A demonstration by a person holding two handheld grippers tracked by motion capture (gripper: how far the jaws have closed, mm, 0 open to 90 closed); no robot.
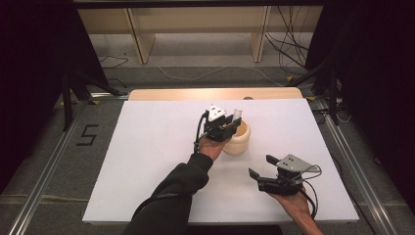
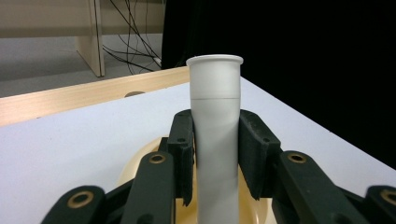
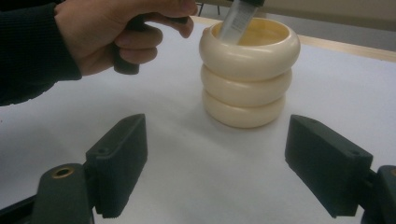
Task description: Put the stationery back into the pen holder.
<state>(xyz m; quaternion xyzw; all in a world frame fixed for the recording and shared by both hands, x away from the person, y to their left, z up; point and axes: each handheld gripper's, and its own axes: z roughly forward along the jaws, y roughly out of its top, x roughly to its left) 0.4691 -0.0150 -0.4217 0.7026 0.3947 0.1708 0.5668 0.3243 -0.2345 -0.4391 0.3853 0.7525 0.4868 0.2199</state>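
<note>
Showing left gripper [image 1: 230,122] clamped on white tube [image 2: 215,135], tube upright, lower end inside mouth of cream pot [image 3: 250,74]. Long axis near vertical; pot directly beneath jaws. Right gripper [image 1: 262,166] jaws wide apart, holding nothing, well apart from pot, nearer table [image 1: 147,161] front edge. Count: one tube, one pot, two grippers.
</note>
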